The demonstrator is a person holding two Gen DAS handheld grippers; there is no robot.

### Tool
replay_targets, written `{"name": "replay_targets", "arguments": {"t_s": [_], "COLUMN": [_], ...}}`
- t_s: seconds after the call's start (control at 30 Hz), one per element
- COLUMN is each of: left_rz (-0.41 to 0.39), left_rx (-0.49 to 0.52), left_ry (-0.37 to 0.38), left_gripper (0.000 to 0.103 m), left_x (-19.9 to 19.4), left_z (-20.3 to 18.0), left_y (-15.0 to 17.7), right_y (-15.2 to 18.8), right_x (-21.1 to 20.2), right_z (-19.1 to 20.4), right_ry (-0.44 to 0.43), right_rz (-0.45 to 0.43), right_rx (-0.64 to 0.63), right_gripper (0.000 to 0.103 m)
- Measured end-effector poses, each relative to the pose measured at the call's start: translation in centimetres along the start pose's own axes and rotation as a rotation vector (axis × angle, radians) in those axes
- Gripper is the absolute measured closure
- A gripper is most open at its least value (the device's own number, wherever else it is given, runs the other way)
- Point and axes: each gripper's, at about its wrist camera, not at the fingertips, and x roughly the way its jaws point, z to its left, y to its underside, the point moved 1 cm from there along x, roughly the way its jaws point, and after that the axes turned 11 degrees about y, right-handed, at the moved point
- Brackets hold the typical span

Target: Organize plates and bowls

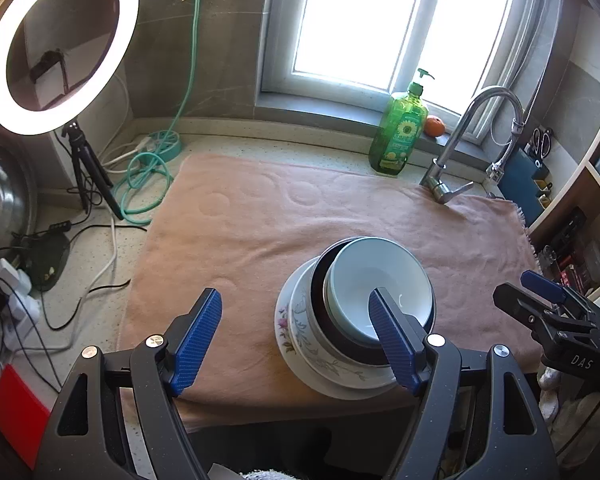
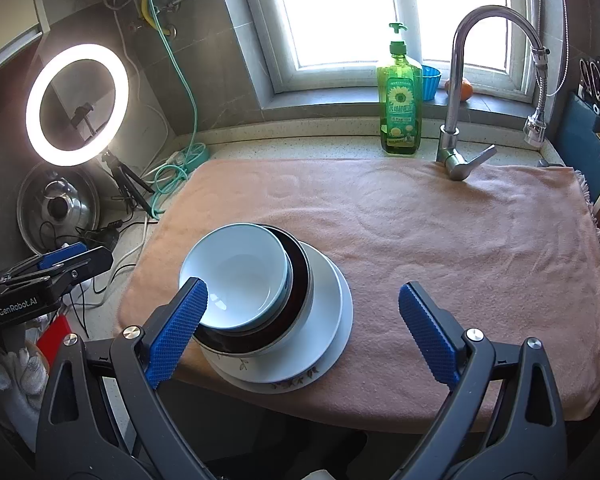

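A stack stands on the pink towel [image 1: 260,216] near its front edge: a pale blue bowl [image 1: 376,280] on top, inside a dark bowl [image 1: 320,292], on white floral plates [image 1: 300,340]. The right wrist view shows the same blue bowl [image 2: 240,272], dark bowl [image 2: 300,280] and plates [image 2: 324,320]. My left gripper [image 1: 296,320] is open and empty, left of the stack, its right finger in front of the bowl. My right gripper [image 2: 304,312] is open and empty, above the stack's right side. The right gripper also shows in the left wrist view [image 1: 540,296].
A green soap bottle [image 1: 398,132], a faucet [image 1: 460,144] and an orange [image 1: 434,126] stand behind the towel. A ring light [image 1: 60,44] on a tripod, cables, a teal hose [image 1: 152,184] and a pot lid [image 2: 58,204] fill the left counter. Shelves stand at the right.
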Motion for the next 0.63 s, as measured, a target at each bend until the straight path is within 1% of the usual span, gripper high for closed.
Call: {"name": "replay_targets", "arguments": {"t_s": [0.07, 0.17, 0.3, 0.43, 0.53, 0.63], "left_rz": [-0.003, -0.012, 0.003, -0.003, 0.012, -0.009], "left_rx": [0.001, -0.002, -0.01, -0.011, 0.0, 0.028], "left_ry": [0.004, -0.008, -0.016, -0.022, -0.018, -0.027], "left_gripper": [0.027, 0.028, 0.028, 0.028, 0.028, 0.028], "left_x": [0.1, 0.4, 0.9, 1.1, 1.5, 1.5], "left_z": [0.1, 0.4, 0.8, 1.0, 0.9, 0.8], "left_y": [-0.1, -0.1, -0.3, -0.7, -0.9, -1.1], "right_y": [0.0, -0.1, -0.4, -0.7, -0.9, -1.1], "right_x": [0.2, 0.7, 1.3, 1.8, 2.1, 2.5], "right_z": [0.0, 0.1, 0.0, 0.1, 0.3, 0.4], "right_ry": [-0.001, 0.001, 0.0, 0.0, 0.002, 0.005], "right_rz": [0.002, 0.012, 0.022, 0.028, 0.026, 0.029], "right_rx": [-0.002, -0.006, -0.001, 0.001, -0.002, -0.003], "right_gripper": [0.005, 0.005, 0.005, 0.005, 0.005, 0.005]}}
